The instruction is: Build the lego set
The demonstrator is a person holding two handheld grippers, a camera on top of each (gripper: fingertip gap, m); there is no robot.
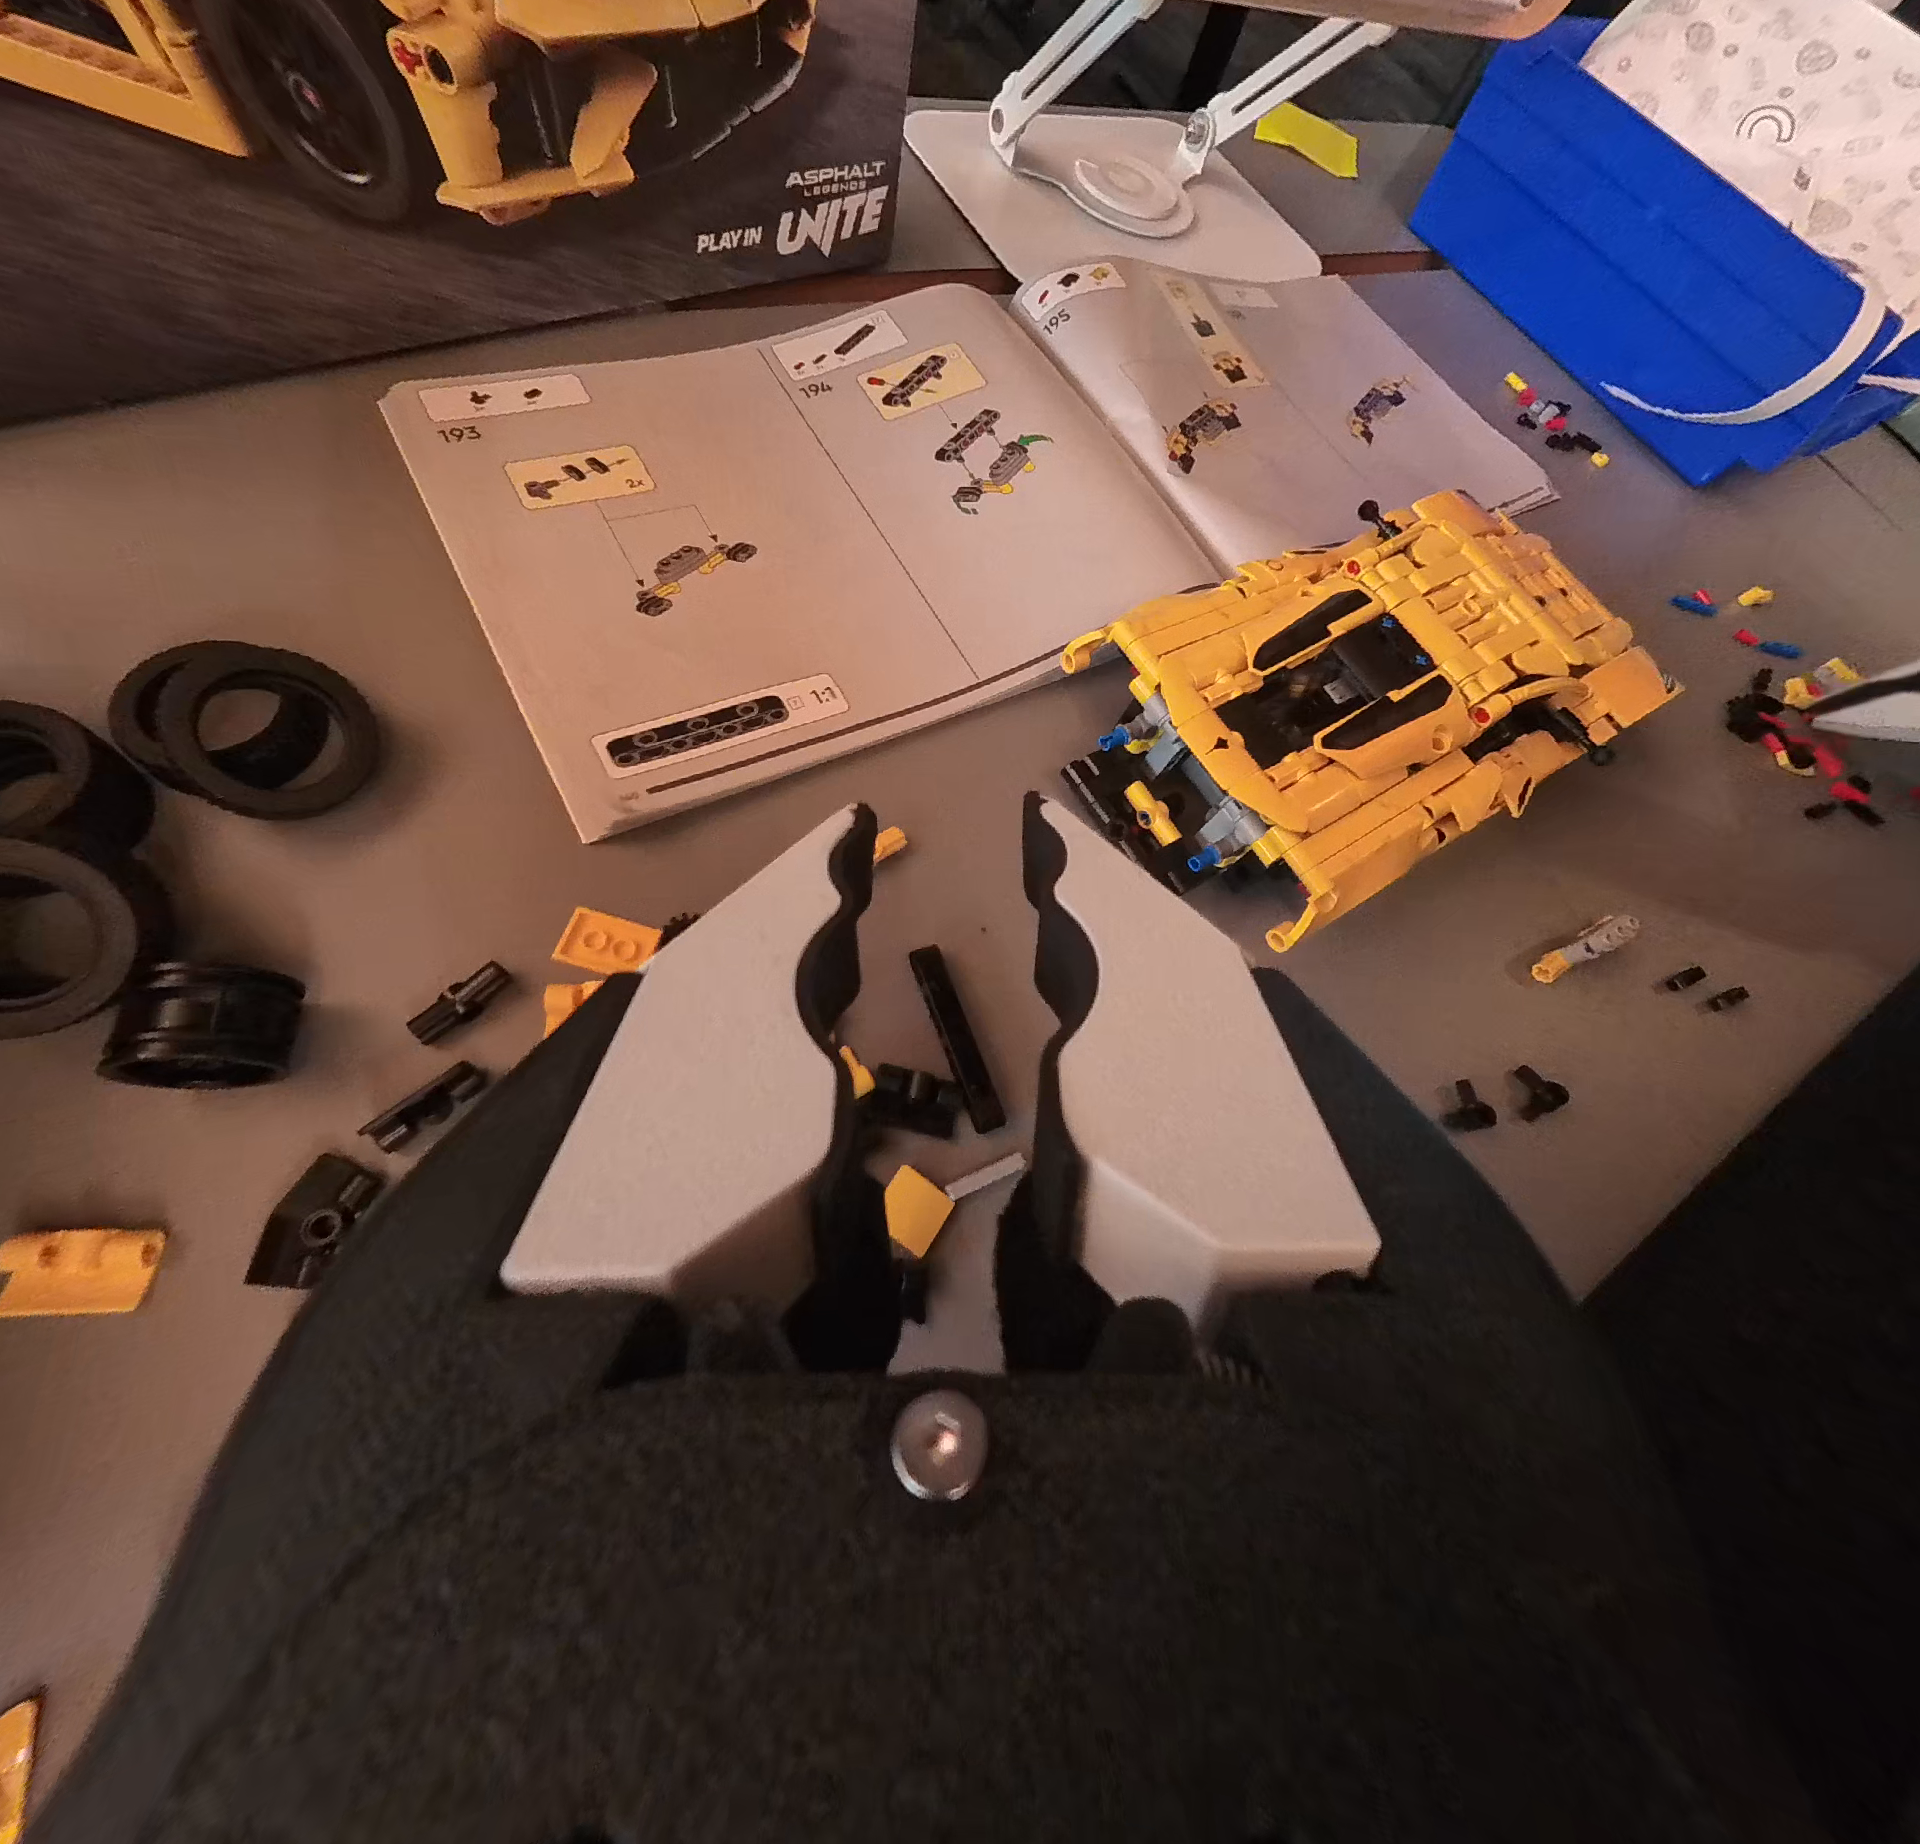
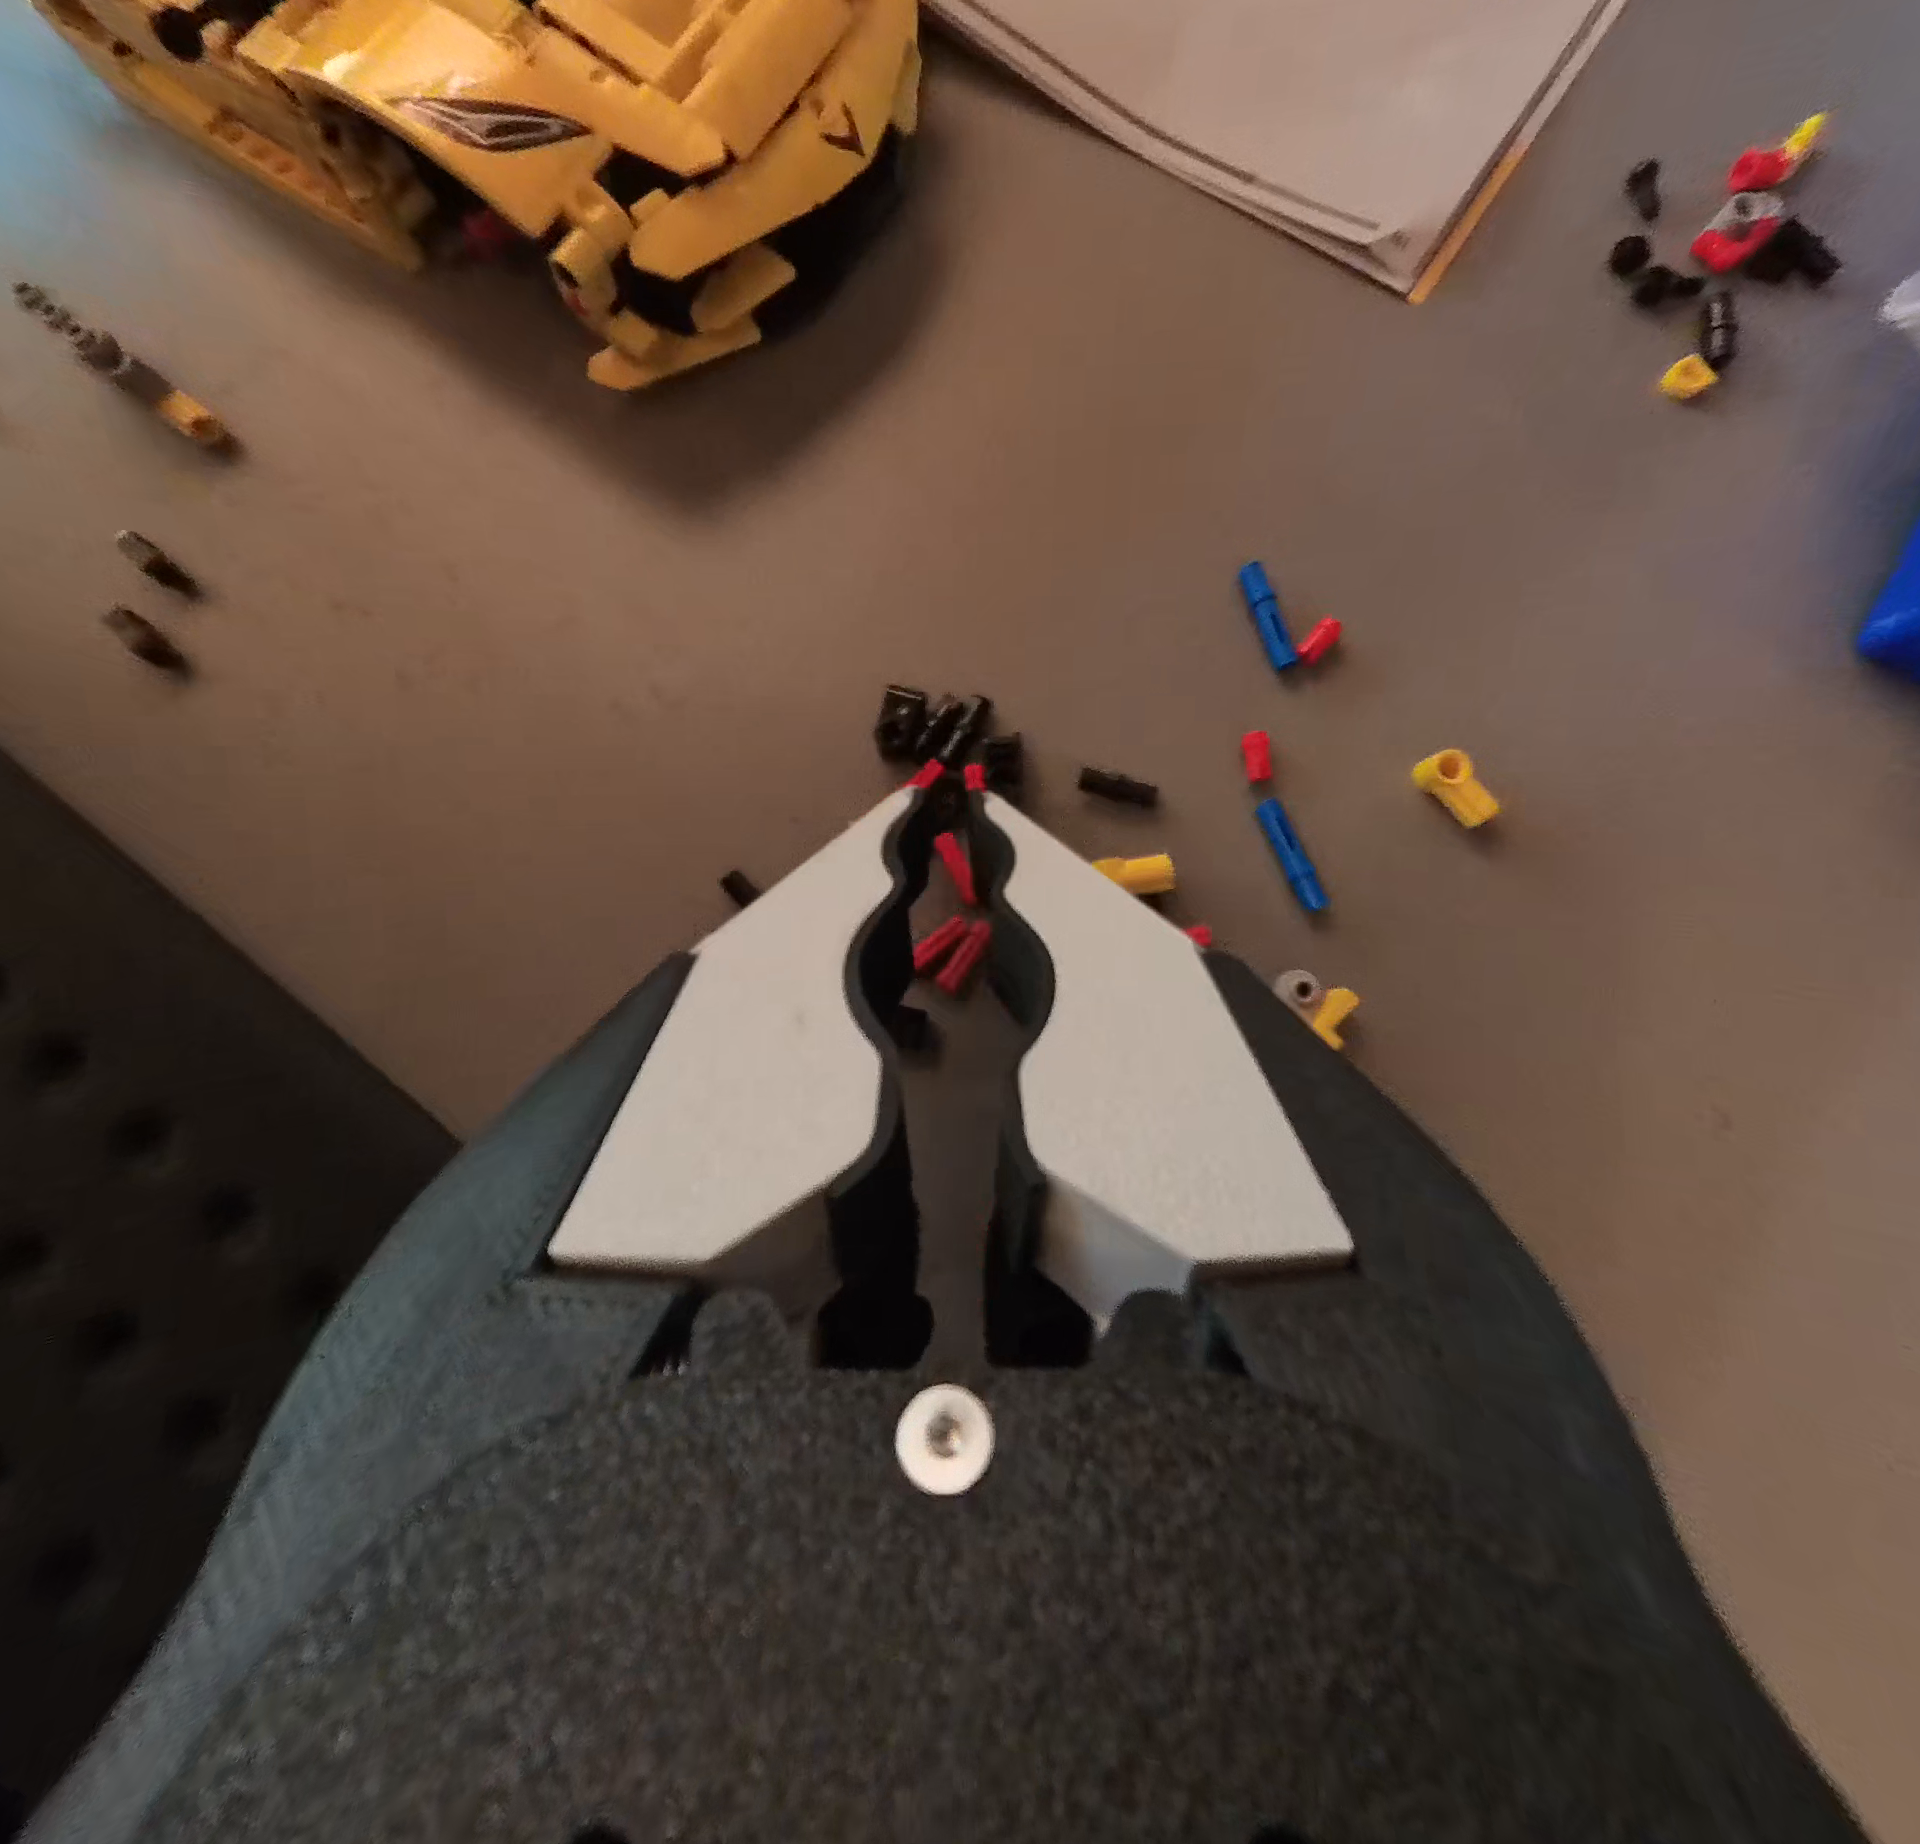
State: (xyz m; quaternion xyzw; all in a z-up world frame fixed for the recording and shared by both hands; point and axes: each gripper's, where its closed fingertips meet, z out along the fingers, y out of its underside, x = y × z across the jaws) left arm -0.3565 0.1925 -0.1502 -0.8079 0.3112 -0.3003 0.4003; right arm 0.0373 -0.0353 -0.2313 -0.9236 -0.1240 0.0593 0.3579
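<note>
The part-built yellow Lego car [image 1: 1361,693] lies on the grey table, right of the open instruction booklet [image 1: 779,547]. My left gripper [image 1: 945,818] is open and empty, above a black beam [image 1: 956,1036] and small black and yellow parts. My right gripper [image 2: 948,792] is closed down to a narrow gap, tips in a pile of red and black pins [image 2: 951,947], with a small dark pin pinched between the tips. The car's nose [image 2: 582,132] shows at the upper left. The right gripper's tip also shows in the left wrist view [image 1: 1860,714].
Black tyres [image 1: 244,729] and a black wheel rim [image 1: 203,1025] lie at the left. The set's box [image 1: 447,132] stands behind, with a white stand [image 1: 1112,184] and a blue bin [image 1: 1642,246]. Blue, red and yellow pins [image 2: 1288,849] are scattered to the right. Spacing between my two grippers at the tips: around 45 cm.
</note>
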